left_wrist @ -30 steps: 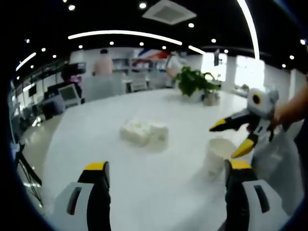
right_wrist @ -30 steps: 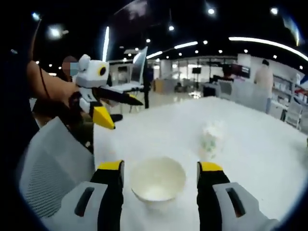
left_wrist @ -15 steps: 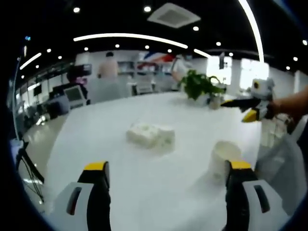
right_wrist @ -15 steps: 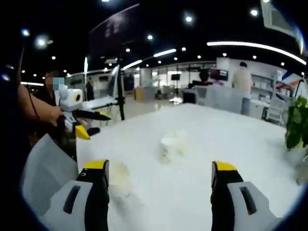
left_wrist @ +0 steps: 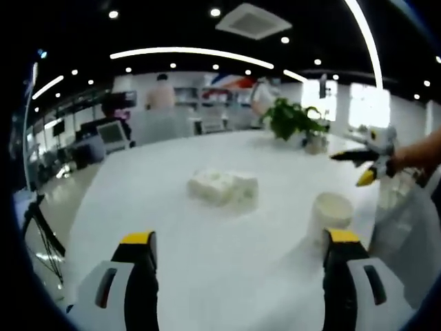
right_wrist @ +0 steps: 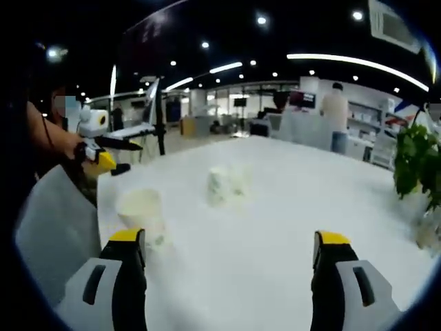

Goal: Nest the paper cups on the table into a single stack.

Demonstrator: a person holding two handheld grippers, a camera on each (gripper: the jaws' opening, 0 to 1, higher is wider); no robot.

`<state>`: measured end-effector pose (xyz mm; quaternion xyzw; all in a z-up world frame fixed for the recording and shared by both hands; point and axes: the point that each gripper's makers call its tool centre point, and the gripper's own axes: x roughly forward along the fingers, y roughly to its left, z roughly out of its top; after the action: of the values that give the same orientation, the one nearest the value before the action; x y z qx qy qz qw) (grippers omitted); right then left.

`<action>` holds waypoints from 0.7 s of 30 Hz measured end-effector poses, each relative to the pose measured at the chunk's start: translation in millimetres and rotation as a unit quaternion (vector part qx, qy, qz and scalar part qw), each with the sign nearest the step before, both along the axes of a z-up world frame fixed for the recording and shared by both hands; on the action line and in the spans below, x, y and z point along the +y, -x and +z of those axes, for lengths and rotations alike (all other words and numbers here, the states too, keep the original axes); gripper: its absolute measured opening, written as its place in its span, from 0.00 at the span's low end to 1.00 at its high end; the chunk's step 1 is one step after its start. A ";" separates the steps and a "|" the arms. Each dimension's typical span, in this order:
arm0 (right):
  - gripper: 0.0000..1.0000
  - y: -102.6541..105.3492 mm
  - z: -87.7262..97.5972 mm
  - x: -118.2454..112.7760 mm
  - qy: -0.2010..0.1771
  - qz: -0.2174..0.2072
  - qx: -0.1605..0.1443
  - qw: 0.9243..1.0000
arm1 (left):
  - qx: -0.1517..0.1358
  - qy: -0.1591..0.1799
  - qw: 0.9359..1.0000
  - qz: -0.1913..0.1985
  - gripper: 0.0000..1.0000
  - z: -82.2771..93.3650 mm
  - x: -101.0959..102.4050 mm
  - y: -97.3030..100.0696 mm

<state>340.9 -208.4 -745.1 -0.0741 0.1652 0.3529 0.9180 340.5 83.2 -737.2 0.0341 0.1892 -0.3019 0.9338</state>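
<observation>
One white paper cup (left_wrist: pixel 331 214) stands upright on the white table (left_wrist: pixel 207 248), just beyond my left gripper's right jaw. Mid-table lies a blurred white clump, apparently paper cups on their sides (left_wrist: pixel 224 187). My left gripper (left_wrist: pixel 240 238) is open with nothing between its jaws. The right gripper (left_wrist: pixel 365 165) hovers at the right, behind and above the upright cup, held by a hand. In the right gripper view, the upright cup (right_wrist: pixel 141 210) stands just past the left jaw, the lying cups (right_wrist: pixel 227 183) are farther in, and my right gripper (right_wrist: pixel 229 238) is open and empty. The left gripper (right_wrist: pixel 103 148) floats at the left.
A potted green plant (left_wrist: pixel 289 118) stands at the table's far side, and the plant (right_wrist: pixel 413 158) sits at the right in the right gripper view. A grey chair back (right_wrist: pixel 48 234) is beside the table edge near the upright cup. People and desks are far behind.
My right gripper has drawn back from the upright cup, which a second ago stood between its jaws and is now off past its left jaw. Cups stay put.
</observation>
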 end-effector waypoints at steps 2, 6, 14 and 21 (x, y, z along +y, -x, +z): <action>1.00 -0.9 3.1 1.2 -0.001 0.000 0.000 1.000 | -0.001 0.000 1.000 -0.004 0.99 -0.9 -1.8 0.7; 1.00 -1.9 7.5 4.2 -0.006 0.001 -0.005 1.000 | -0.015 0.015 1.000 -0.008 0.99 2.1 -5.1 -0.5; 1.00 0.7 5.2 8.7 -0.006 0.007 0.000 1.000 | -0.004 0.013 1.000 -0.014 0.97 -5.0 -7.5 0.3; 0.99 4.6 -0.4 10.2 -0.006 0.007 0.008 1.000 | -0.004 0.005 1.000 -0.018 0.98 -6.9 -11.5 -14.4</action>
<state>336.3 -198.2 -745.5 -0.0672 0.1702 0.3609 0.9145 354.9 71.7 -744.1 0.0345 0.1835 -0.3193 0.9291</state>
